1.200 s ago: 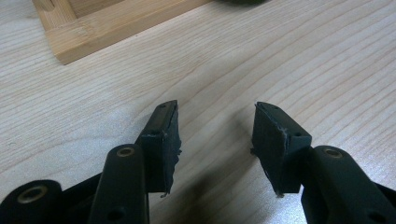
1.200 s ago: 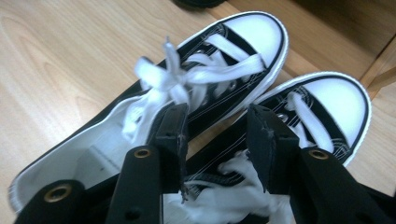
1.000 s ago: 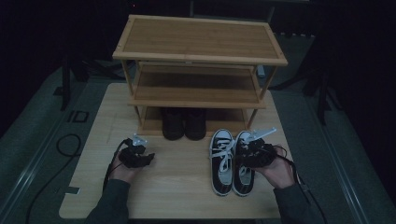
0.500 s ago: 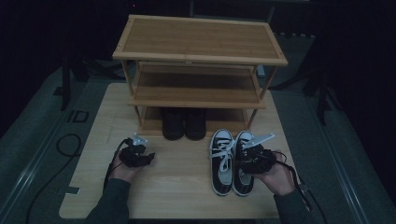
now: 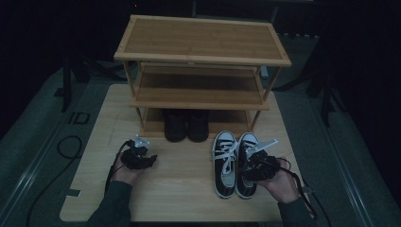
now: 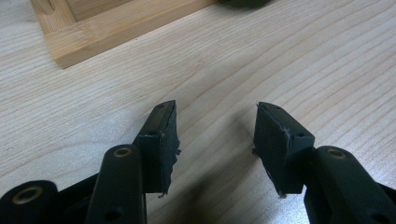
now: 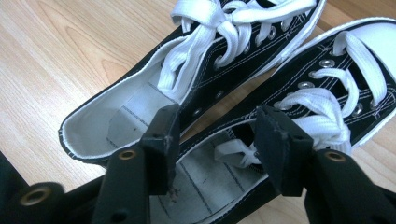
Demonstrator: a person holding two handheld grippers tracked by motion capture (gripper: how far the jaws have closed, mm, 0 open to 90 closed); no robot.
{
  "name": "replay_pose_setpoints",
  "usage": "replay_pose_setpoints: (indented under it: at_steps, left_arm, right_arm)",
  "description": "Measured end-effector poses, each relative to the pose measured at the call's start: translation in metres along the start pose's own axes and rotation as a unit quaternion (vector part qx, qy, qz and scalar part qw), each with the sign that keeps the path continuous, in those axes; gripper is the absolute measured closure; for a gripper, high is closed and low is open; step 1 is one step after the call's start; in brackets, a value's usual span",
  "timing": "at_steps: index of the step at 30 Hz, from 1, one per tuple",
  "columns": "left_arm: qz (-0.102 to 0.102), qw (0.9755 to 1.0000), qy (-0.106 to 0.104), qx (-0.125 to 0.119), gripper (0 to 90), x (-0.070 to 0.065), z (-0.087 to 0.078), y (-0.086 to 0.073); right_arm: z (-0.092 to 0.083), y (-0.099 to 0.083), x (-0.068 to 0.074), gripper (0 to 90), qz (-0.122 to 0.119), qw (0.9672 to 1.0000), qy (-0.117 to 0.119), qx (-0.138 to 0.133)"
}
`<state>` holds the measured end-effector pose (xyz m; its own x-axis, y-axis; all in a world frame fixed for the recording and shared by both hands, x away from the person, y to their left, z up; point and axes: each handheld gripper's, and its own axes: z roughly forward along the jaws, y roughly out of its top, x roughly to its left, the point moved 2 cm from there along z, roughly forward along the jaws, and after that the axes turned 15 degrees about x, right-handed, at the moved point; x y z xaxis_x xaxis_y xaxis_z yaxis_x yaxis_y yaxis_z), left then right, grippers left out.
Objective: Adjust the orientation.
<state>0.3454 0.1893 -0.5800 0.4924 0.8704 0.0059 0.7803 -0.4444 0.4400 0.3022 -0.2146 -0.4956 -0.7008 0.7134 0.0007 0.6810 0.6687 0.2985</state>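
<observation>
Rack (image 5: 202, 56) behind table (image 5: 189, 198); sneakers (image 5: 232, 163) near the front edge. Right gripper (image 7: 215, 123), its jaws just opening, straddles both collars; closing there risks pinching two shoes. Left gripper (image 6: 215, 126) wide, empty.

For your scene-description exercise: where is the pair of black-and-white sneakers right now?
In the high view, the sneakers stand side by side on the table's right half, in front of the shoe rack, with the right gripper over them.

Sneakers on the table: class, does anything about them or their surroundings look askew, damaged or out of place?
Nothing stands out. The sneakers sit side by side, toes toward the rack, with dark boots neatly under it.
</observation>
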Motion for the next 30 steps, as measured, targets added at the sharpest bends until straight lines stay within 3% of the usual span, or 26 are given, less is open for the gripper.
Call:
replay_pose_setpoints:
  at_steps: [15, 19, 30]
  left_arm:
    - [-0.002, 1.0000, 0.000, -0.001, 48.8, -0.001, 0.001, 0.000]
    - [-0.001, 1.0000, 0.000, -0.001, 48.8, -0.001, 0.001, 0.000]
    - [-0.001, 1.0000, -0.001, -0.001, 48.8, -0.001, 0.001, 0.001]
  right_arm:
    - [0.006, -0.008, 0.001, 42.5, 0.024, 0.9997, 0.005, 0.003]
    - [0.010, -0.004, 0.003, 38.7, 0.039, 0.9992, 0.012, 0.000]
    - [0.027, 0.010, 0.006, 36.4, 0.091, 0.9958, 0.003, -0.002]
